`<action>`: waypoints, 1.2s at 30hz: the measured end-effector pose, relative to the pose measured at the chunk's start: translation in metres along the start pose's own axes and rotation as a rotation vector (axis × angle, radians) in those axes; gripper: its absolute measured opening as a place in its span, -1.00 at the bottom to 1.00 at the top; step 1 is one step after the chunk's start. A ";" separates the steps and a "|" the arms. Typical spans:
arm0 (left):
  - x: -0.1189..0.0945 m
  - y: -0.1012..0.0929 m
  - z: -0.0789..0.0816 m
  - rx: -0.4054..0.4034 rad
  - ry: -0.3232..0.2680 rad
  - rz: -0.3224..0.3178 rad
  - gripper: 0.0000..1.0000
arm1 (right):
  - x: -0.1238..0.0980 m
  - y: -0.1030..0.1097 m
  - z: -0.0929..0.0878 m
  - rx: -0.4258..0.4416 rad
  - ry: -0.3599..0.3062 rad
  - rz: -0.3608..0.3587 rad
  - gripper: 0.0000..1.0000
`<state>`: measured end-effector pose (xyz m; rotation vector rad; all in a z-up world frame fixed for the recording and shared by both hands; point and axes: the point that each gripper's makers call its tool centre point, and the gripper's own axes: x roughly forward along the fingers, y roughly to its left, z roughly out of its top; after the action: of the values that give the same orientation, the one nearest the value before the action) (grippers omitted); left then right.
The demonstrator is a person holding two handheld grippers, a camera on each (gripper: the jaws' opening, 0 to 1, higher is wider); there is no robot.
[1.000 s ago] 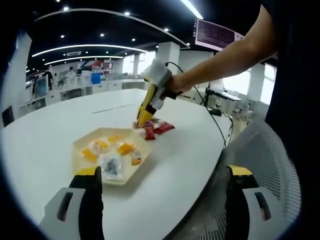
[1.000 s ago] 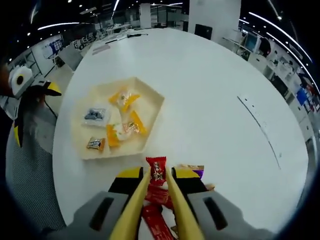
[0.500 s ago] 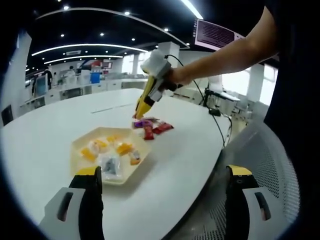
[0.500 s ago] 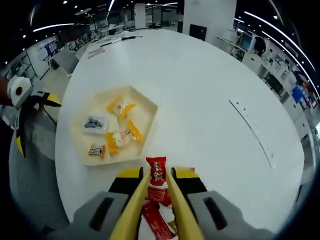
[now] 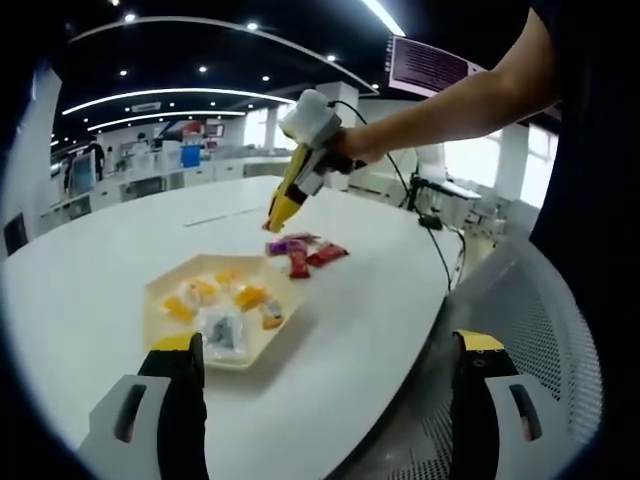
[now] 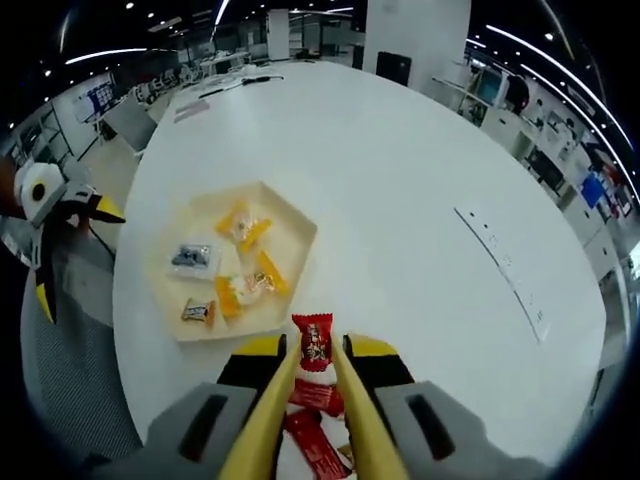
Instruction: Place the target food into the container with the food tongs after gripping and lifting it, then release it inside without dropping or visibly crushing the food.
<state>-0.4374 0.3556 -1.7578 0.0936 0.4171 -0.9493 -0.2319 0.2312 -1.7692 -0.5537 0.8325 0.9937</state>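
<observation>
Right claw is clamped on yellow food tongs, and the tong tips pinch a red wrapped candy. In the left gripper view the right claw has risen since a second ago: then the tong tips were down at the candy pile, now they hang clear above it, with the candy too small to make out there. In the right gripper view the table looks farther away than before, and more of the red wrappers left on the table shows beneath the tongs.

The cream hexagonal tray sits near the table's rounded edge, just beside the pile, holding yellow and orange wrapped snacks and a clear packet with something dark; its contents are unchanged. The held candy is not over the tray yet.

Left claw is wide open, holding nothing, hovering at the table edge short of the tray, same pose as earlier.
</observation>
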 end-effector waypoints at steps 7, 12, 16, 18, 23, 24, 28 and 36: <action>0.000 0.000 0.000 0.002 -0.003 0.000 0.98 | 0.000 0.007 0.012 0.001 -0.020 0.008 -0.58; 0.000 0.001 0.000 0.005 -0.002 0.001 0.98 | 0.000 0.012 0.019 0.004 -0.028 0.011 -0.58; 0.000 0.000 0.000 0.009 -0.003 0.002 0.98 | 0.001 0.019 0.029 -0.009 -0.038 0.016 -0.58; 0.000 0.000 0.000 0.009 -0.003 0.001 0.98 | 0.001 0.024 0.034 -0.014 -0.042 0.019 -0.58; 0.000 0.000 0.000 0.012 0.000 0.003 0.98 | 0.004 0.035 0.048 -0.032 -0.053 0.030 -0.57; 0.000 0.001 0.000 0.011 0.000 0.003 0.98 | 0.004 0.037 0.051 -0.034 -0.055 0.032 -0.57; -0.001 0.001 0.001 0.014 -0.004 0.006 0.98 | 0.007 0.049 0.063 -0.052 -0.065 0.048 -0.57; -0.001 0.002 0.000 0.015 -0.005 0.010 0.98 | 0.011 0.072 0.082 -0.085 -0.078 0.078 -0.57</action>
<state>-0.4363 0.3570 -1.7573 0.1067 0.4051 -0.9430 -0.2647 0.3297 -1.7333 -0.5550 0.7495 1.1192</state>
